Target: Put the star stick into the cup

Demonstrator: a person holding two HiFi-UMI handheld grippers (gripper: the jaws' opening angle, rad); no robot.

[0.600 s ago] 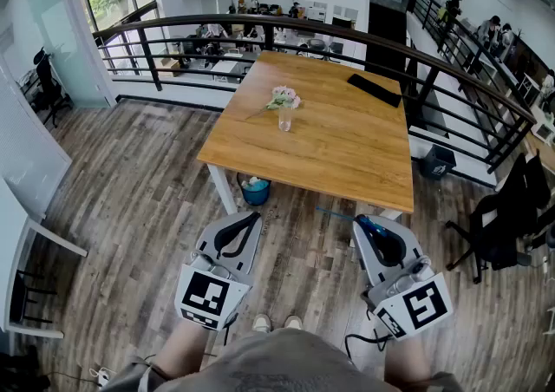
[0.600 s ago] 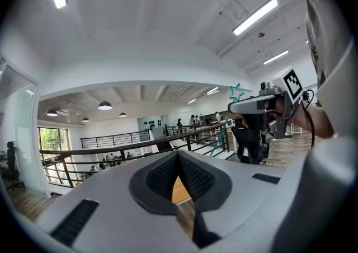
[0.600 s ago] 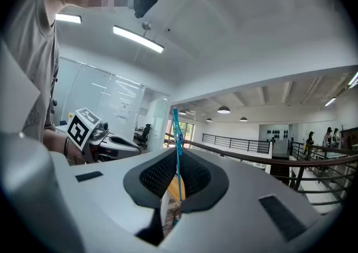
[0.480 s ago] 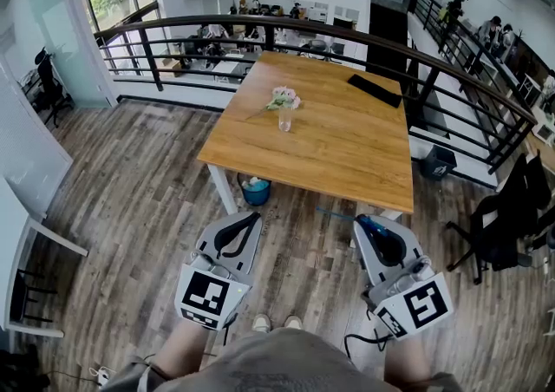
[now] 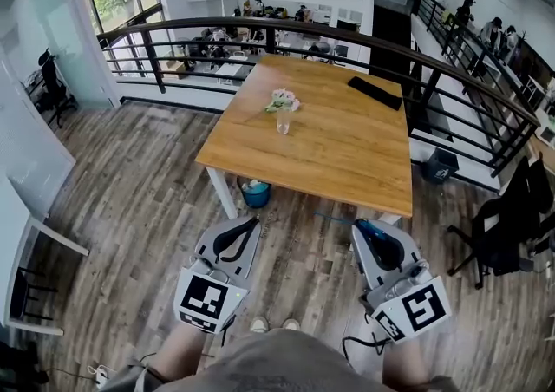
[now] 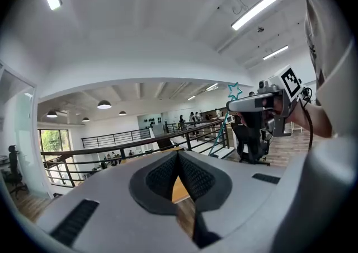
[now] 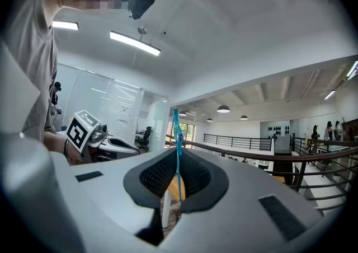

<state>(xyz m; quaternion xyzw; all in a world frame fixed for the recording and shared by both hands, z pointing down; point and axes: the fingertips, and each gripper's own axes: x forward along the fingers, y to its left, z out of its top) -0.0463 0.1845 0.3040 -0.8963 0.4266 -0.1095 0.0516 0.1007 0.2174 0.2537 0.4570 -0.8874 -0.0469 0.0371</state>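
Head view: both tongs are held low in front of the person, above the wood-plank floor [image 5: 130, 182] and short of the near edge of the wooden surface [image 5: 347, 156].

1. Left tongs [image 5: 245, 227] – jaws closed, tips meeting. The left gripper view shows the ribbed pads [image 6: 193, 176] together at the tip with nothing between them.
2. Right tongs [image 5: 362, 227] – jaws closed on the star stick [image 5: 334, 214]. In the right gripper view the thin teal shaft [image 7: 177, 134] is clamped between the pads and rises past the jaw tips. From the left gripper view, the star end [image 6: 233, 90] stands above the right tongs [image 6: 251, 102], with the shaft slanting down below them.
3. Cup [image 5: 284, 120] – a clear vessel holding a small bunch of pale flowers, standing upright on the left half of the surface, toward the far side. It is well apart from both tongs and from the star stick; the stick is not in it.

Other items: a flat dark object [image 5: 375, 91] lies near the far right corner of the surface, and a blue bin [image 5: 255, 193] sits on the floor beside the near left leg. A dark railing [image 5: 156, 56] runs behind the surface.
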